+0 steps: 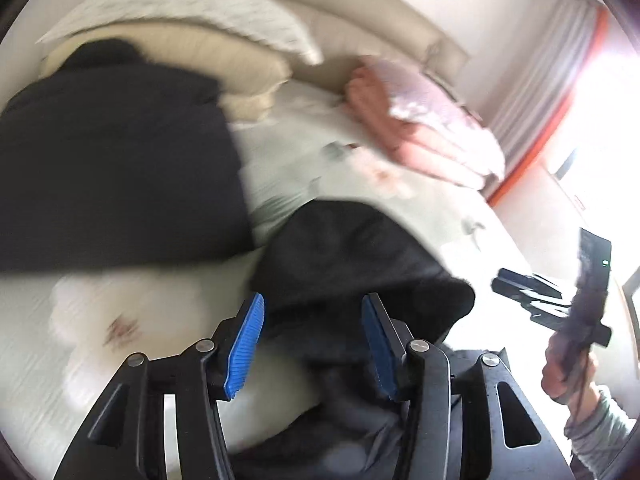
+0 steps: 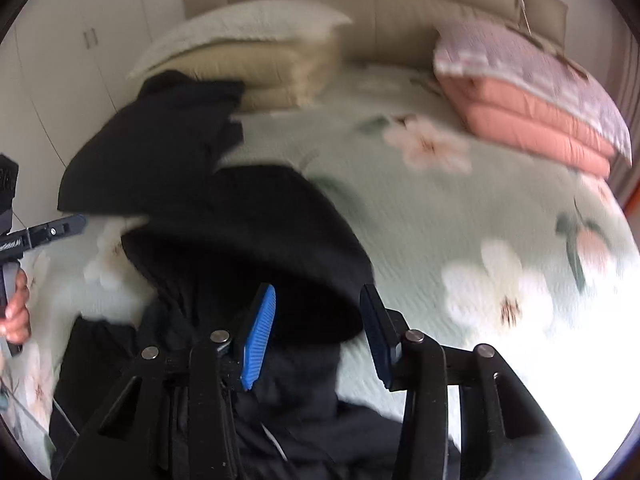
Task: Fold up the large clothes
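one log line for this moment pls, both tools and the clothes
left tool: open, empty | right tool: open, empty | black garment: rumpled on the bed, under both tools | second black garment: near the pillows | frames blurred

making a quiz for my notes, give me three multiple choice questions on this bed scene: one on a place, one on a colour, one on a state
1. Where is the pink folded quilt?
A. by the headboard
B. on the floor
C. under the black garment

2. What colour is the garment in front of the tongs?
A. red
B. black
C. yellow

3. How are the right tongs?
A. shut on a pillow
B. open
C. out of view

Answers: 1 A, it lies at the bed's far end; 2 B, the cloth is dark black; 3 B, the pads stand apart.
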Tool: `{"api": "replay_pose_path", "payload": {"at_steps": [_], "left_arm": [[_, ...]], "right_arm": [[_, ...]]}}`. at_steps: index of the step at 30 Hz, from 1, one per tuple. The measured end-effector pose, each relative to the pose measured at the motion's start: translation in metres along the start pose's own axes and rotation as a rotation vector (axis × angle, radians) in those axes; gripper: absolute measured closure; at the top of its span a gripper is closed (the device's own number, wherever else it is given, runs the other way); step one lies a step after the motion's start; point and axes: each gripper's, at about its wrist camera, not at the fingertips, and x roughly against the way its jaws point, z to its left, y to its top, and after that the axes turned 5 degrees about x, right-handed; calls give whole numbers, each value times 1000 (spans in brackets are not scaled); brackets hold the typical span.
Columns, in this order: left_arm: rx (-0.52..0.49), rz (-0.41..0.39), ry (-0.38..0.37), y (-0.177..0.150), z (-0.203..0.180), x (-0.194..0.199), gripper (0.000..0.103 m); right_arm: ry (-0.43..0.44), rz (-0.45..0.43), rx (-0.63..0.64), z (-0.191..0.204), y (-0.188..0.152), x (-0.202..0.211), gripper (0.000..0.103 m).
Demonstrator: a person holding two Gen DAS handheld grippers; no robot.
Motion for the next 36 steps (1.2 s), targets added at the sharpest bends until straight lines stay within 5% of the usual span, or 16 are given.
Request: {"api": "replay_pose_path", "payload": {"at_steps": [6,10,17,23,27,31,36], "left_arm": [[-34,150,33,1,-13,-79,50],[-71,351,103,-35,5,-134,50],[-105,266,139,-56,7,-137,48],[-161,245,109,-45,-8,-94,48],[-195,177,106,-34,-12,-53,48],[-64,109,130,-14,18,-40,36],[168,180,76,-5,59,-73,36]], "right_arm": [[22,120,-34,5,19,-67,55],[36,293,23,13,-15,-113,57],[-18,251,14,21,-35,-126,55],[66,248,61,5,-15,-79,53],[93,191,57,-20,-14,-41,28],[96,211,-30,-56,-13,-43,27],[194,259,-209,-101,-24,-73,27]]}}
